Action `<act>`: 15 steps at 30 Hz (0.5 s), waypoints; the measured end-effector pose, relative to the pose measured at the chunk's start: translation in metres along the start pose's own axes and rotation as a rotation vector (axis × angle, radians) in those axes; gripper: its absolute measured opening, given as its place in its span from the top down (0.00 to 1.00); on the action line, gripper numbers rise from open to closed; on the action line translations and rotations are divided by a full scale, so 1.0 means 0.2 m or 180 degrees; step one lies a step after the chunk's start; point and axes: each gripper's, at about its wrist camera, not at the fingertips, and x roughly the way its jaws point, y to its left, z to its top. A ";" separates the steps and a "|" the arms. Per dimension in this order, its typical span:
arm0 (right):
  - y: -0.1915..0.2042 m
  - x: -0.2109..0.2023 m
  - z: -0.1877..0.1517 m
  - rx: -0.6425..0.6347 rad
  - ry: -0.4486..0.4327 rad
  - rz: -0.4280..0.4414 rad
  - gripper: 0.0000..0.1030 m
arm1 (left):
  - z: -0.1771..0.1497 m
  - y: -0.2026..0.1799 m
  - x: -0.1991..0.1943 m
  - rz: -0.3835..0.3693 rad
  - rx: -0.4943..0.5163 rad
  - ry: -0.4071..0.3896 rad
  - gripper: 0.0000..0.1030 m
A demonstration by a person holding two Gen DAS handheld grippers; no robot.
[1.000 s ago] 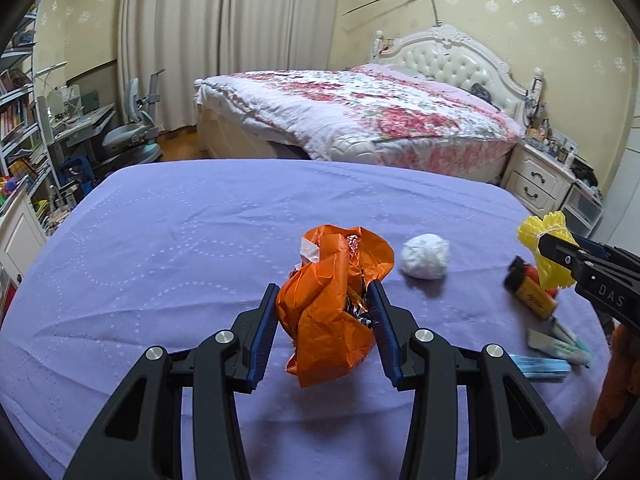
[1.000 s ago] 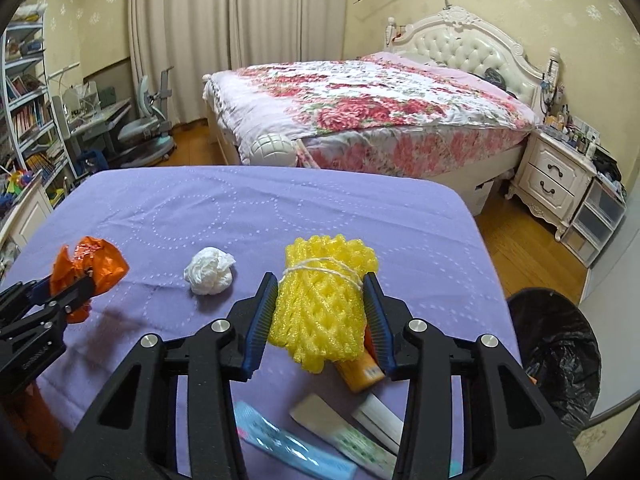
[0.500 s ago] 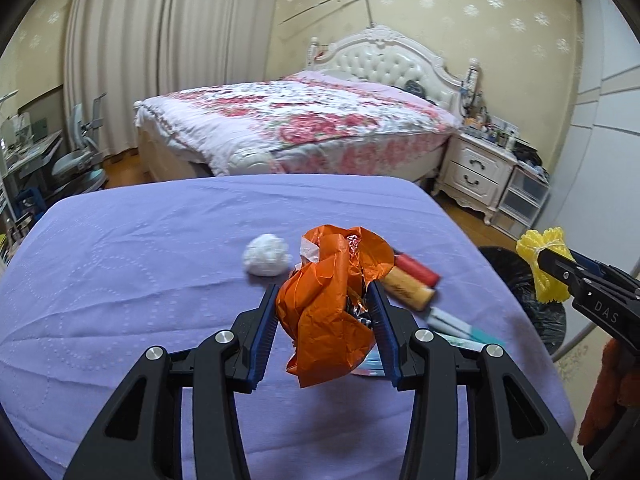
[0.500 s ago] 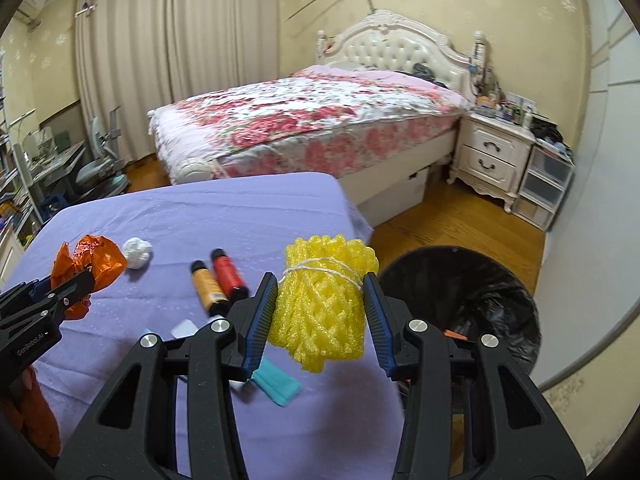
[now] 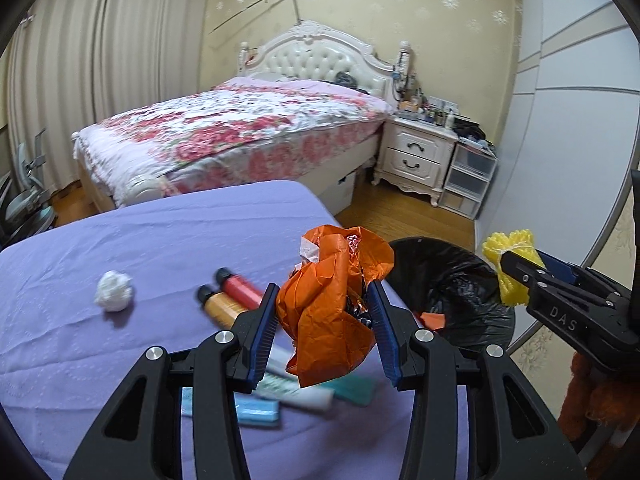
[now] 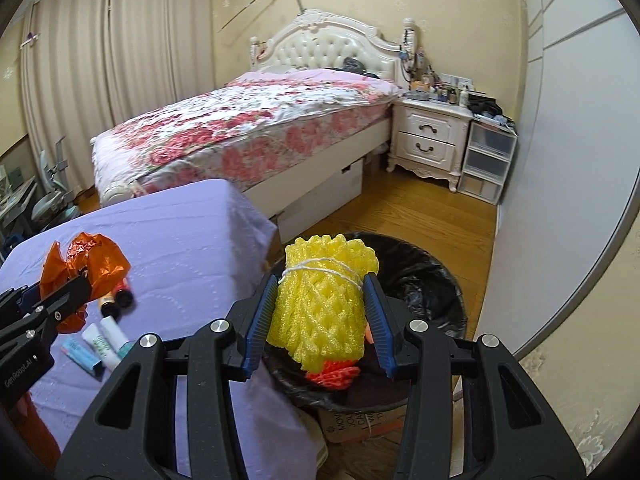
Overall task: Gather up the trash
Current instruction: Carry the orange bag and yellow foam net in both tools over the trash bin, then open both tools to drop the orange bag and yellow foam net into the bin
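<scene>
— Why is the right gripper (image 6: 320, 312) hanging out past the edge of the lavender-covered table (image 6: 180, 248)?

— It's pinching that bundle of yellow foam fruit netting tied with white string (image 6: 324, 300), jaws partway closed on both sides, right above the black-lined round bin (image 6: 436, 280) on the floor. Looks ready for dropping.

— And the left gripper (image 5: 324, 328)?

— It's gripping the crumpled orange plastic wrapper (image 5: 332, 308) the same way, over the table's corner, short of the bin. The white paper wad (image 5: 114, 291) is lying on the cloth, waiting.
</scene>
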 end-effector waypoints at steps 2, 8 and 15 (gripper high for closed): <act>-0.05 0.03 0.01 0.0047 0.0013 -0.0039 0.58 | 0.02 -0.06 0.06 -0.0040 0.0054 0.0013 0.56; -0.13 0.12 0.03 0.0122 0.0024 -0.0158 0.58 | 0.08 -0.20 0.20 -0.0112 0.0123 0.0029 0.56; -0.19 0.21 0.04 0.0219 0.0048 -0.0187 0.57 | 0.11 -0.31 0.34 -0.0121 0.0229 0.0102 0.56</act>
